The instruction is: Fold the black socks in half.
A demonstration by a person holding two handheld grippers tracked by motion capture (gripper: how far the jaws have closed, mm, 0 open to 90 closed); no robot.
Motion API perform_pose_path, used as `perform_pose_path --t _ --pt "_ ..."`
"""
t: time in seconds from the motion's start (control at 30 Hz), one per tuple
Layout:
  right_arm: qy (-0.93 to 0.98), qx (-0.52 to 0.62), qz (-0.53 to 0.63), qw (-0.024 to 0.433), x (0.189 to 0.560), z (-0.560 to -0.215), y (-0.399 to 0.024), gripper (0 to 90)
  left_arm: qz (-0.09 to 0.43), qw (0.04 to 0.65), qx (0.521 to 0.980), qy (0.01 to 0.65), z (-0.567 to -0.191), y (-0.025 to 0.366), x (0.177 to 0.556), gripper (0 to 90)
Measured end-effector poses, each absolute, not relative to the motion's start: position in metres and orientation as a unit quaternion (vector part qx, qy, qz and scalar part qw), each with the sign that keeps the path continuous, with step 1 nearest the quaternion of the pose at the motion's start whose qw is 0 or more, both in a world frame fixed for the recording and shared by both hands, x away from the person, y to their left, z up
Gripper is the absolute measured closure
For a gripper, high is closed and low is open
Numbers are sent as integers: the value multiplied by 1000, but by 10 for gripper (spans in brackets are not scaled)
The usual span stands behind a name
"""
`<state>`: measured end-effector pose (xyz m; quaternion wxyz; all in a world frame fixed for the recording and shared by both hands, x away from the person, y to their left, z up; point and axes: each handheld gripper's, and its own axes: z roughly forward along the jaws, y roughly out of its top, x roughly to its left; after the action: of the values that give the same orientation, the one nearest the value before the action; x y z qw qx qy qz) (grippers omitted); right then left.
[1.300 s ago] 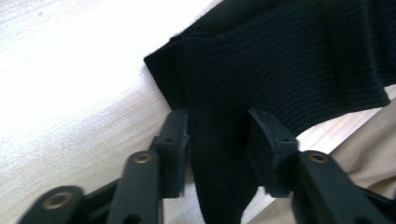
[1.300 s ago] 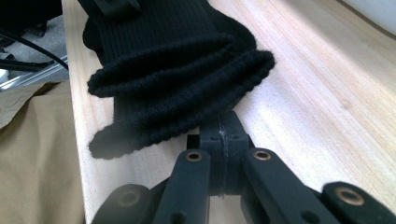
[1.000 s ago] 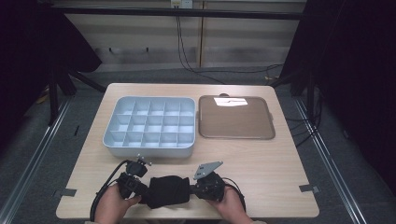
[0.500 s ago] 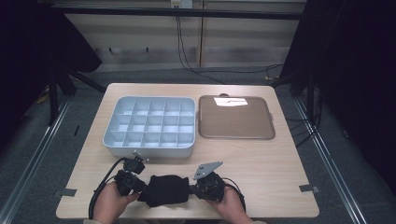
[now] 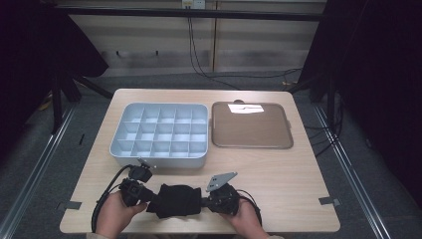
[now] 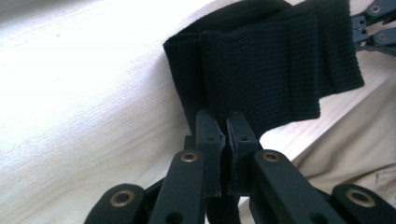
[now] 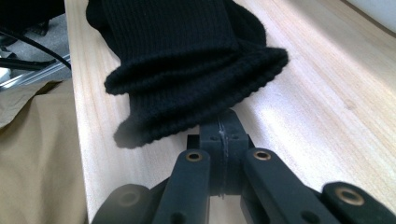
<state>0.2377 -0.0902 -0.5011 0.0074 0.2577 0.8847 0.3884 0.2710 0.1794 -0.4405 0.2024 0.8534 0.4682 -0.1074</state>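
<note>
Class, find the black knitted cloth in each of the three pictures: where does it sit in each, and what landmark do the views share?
High view: the black knitted cloth lies near the table's front edge, between the left gripper and the right gripper.
Left gripper view: upper centre to right, one edge pinched between the jaws.
Right gripper view: top centre, its hem at the closed jaws.
Shared landmark: the pale wooden table.

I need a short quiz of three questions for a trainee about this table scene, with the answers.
1. What do both grippers hold?
2. True or false: the brown tray lies left of the grey organiser.
3. The cloth lies at which table edge: A near, B far?

Key:
1. A black knitted cloth, pinched by the left gripper and the right gripper.
2. False.
3. A.
</note>
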Motion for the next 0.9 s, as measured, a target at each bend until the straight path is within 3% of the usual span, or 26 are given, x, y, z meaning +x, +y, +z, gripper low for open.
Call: perform_pose_path --t 0.3,0.5,0.7,0.8,0.9 --pt "884 259 388 9 238 -500 -92 898 -108 196 852 473 -446 181 275 838" --pt "879 264 398 12 240 -495 -97 898 -99 207 843 486 -444 184 275 685" --pt "873 268 407 12 240 -493 -98 899 -96 195 839 499 -450 183 273 627" --pt "876 261 405 12 240 -493 -96 899 -101 181 842 499 -457 181 274 636" --pt "879 256 401 9 239 -496 -92 898 -101 175 848 490 -462 179 275 782"
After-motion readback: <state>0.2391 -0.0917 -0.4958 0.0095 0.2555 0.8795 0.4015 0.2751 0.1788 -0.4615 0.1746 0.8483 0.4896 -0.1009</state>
